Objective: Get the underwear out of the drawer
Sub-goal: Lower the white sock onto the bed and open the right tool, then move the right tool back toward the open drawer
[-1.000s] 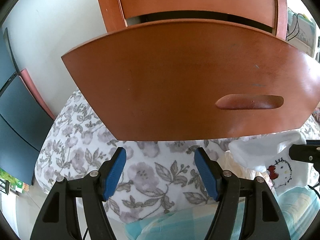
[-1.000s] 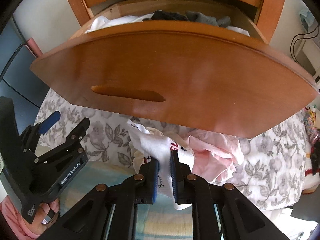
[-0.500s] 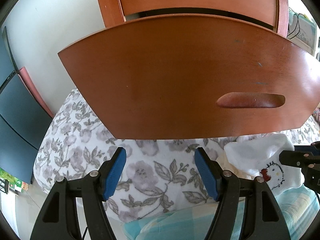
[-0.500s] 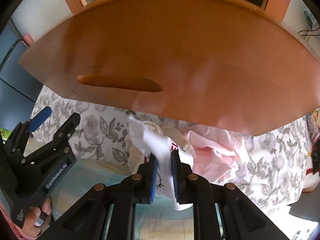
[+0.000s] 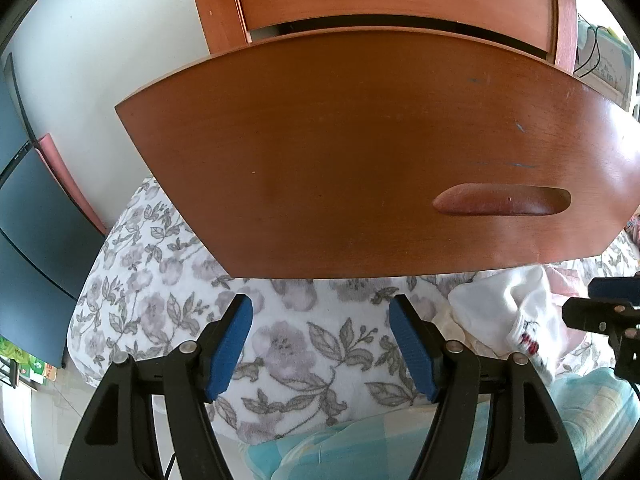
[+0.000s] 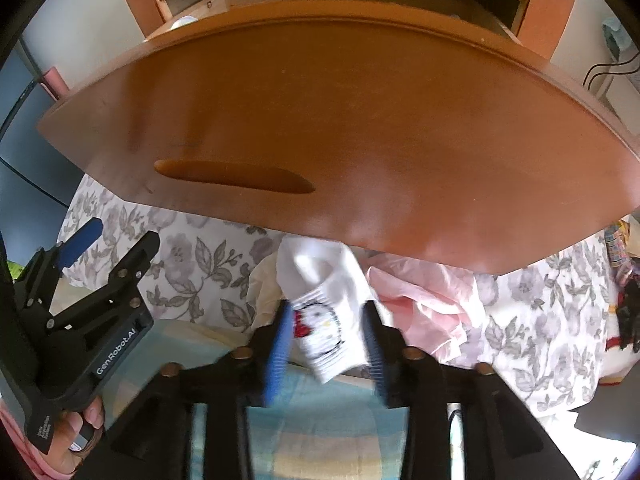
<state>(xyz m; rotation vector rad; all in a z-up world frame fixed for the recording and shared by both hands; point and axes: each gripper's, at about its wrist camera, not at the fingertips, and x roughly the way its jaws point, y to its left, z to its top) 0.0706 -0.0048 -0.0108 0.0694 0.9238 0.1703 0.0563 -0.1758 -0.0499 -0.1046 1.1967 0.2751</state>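
The left wrist view shows the left gripper point(image 5: 320, 344) at the bottom centre, its blue pads point(image 5: 230, 346) standing apart with nothing between them, only the floral bedspread point(image 5: 160, 280) below. The wooden drawer front point(image 5: 360, 152) fills the upper and middle part of the frame. At the right edge lies the white underwear point(image 5: 516, 312) with a cartoon print, just beside the black tip of the right gripper point(image 5: 600, 312). The right wrist view has the right gripper point(image 6: 328, 344) at the bottom centre; its jaws have just been opening, and the white underwear point(image 6: 328, 312) is between the blurred blue pads point(image 6: 278, 352), which no longer press on it. It lies below the drawer front point(image 6: 340, 128), next to a pink cloth point(image 6: 424, 300). At the lower left a hand point(image 6: 76, 436) holds the left gripper point(image 6: 108, 248).
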